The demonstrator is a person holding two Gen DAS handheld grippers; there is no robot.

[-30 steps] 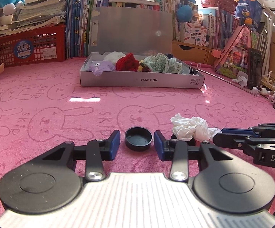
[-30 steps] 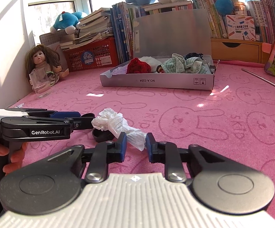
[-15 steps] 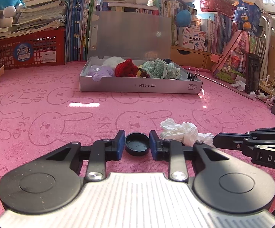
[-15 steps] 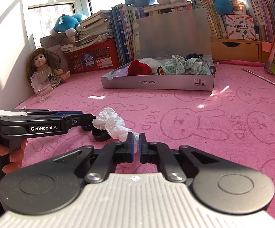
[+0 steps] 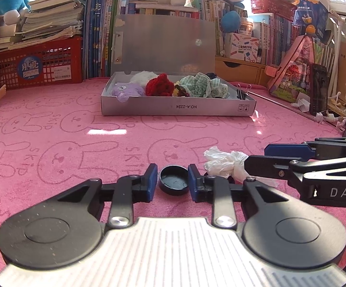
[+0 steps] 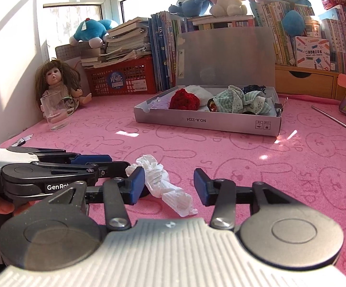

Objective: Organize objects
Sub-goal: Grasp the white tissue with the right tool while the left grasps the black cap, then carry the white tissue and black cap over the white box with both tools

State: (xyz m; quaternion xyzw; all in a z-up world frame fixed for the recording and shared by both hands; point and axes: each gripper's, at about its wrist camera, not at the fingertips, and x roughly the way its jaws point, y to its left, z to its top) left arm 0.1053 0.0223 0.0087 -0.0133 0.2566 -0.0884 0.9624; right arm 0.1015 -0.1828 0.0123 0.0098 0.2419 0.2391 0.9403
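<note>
Left gripper [image 5: 173, 182], lower centre of its frame: jaws have closed from a wide gap onto the black cap [image 5: 173, 182]. Right gripper [image 6: 169, 186]: jaws pinched the white crumpled tissue [image 6: 164, 183], have just been opening; tissue now lies loose between them.

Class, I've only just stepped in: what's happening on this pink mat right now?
A person is tidying small things with a hand-held gripper in each hand. The left hand-held gripper is shut on a small black cap on the pink mat. The right hand-held gripper has just been opening, with a crumpled white tissue lying loose between its jaws. A grey box farther back already holds soft toys.
</note>
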